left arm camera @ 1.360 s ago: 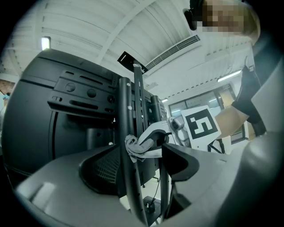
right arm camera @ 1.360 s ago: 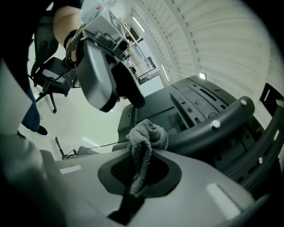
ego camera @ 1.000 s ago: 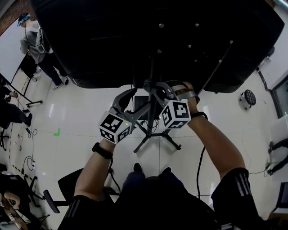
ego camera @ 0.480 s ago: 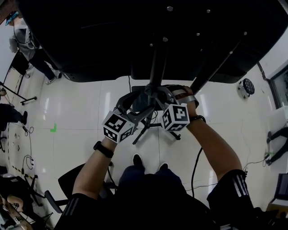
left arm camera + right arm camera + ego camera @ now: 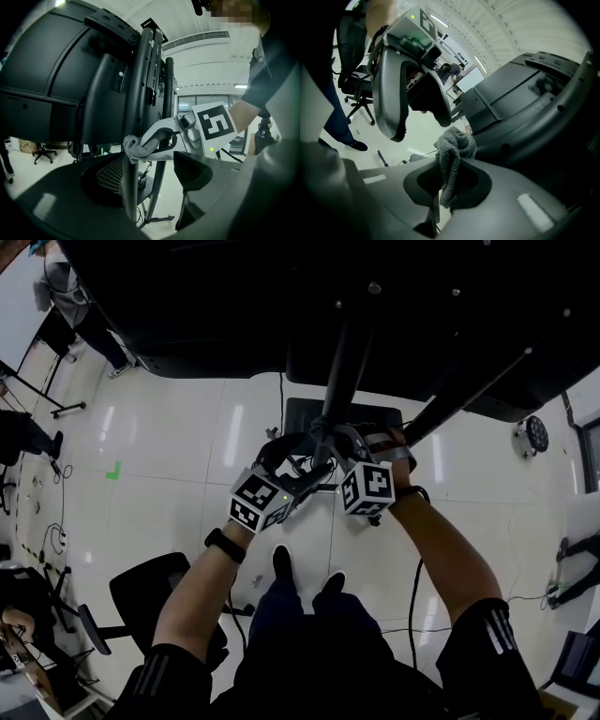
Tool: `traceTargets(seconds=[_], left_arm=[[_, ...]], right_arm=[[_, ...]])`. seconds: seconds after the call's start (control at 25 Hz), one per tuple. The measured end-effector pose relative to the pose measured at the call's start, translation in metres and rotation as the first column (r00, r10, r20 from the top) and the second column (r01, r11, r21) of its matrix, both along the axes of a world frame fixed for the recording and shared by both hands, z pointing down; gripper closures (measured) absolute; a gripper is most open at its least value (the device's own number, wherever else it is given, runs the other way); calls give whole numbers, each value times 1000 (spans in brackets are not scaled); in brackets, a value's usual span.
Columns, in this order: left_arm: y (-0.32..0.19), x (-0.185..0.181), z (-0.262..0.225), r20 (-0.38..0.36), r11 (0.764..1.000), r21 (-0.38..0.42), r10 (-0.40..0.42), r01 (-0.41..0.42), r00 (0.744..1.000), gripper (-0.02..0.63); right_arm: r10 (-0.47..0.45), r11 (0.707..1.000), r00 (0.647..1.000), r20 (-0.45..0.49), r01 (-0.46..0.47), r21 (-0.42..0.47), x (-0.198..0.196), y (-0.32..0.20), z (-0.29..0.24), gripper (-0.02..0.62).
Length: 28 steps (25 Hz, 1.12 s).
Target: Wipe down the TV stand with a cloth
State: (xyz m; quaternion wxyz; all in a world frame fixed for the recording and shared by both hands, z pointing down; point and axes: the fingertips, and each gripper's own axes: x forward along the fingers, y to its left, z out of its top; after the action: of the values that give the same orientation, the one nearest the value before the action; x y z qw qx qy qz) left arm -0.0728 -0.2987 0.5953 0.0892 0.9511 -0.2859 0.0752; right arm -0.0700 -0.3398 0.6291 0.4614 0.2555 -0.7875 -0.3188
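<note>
- TV stand: black upright pole (image 5: 345, 362) (image 5: 137, 93) runs down from the back of the TV (image 5: 234, 306) toward the white floor (image 5: 169, 456). All places below are taken from this pole.
- Cloth (image 5: 318, 426) (image 5: 132, 149) (image 5: 452, 157): grey, bunched, pressed against the pole on its lower stretch, well below the TV.
- Right hand-held gripper (image 5: 328, 435) (image 5: 446, 182): its 2 jaws are closed on the cloth. In the right gripper view a fold hangs down between the pads and the rest bulges out past the tips. The tips meet the pole from the person's right side.
- Left hand-held gripper (image 5: 305, 457) (image 5: 150, 173): jaws apart, nothing clamped. In the left gripper view the pole passes between the 2 pads, nearer the meshed left pad; whether it touches that pad I cannot tell. This gripper sits just below the cloth on the pole.
- The 2 grippers are close together at the pole, marker cubes side by side, both forearms reaching forward to it.
- A second, slanted black bar (image 5: 469, 381) lies to the right of the pole.
- Office chair (image 5: 141, 592) stands on the floor, well left of the pole and near the person's left elbow.
</note>
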Motion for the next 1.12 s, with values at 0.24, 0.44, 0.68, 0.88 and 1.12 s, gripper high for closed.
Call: traceTargets(seconds=[0.24,0.44,0.68,0.88,1.12], left_arm=[[-4,-7,57,31,999,-44,-25,26,999,249],[-10,-9,99,37,998,-65,-23,26,999,243],[-21,-5,150,53,996,-91,-4,9,999,241],[-24,-4,196,74,991,-135,1,9,997,236],[-10,-2,249,94,979,-206,27,-7,995,232]], right_arm=[[-14,1000,1000,-9,14,-1,-1,2,47,575],[-5,999,1000,-28,4,-40,-1,1,94,575],[5,997,999,-44,-8,-74,0,2,150,575],[16,995,997,-75,-23,-102,1,3,195,575],[29,988,995,-92,-42,-150,3,5,255,575]])
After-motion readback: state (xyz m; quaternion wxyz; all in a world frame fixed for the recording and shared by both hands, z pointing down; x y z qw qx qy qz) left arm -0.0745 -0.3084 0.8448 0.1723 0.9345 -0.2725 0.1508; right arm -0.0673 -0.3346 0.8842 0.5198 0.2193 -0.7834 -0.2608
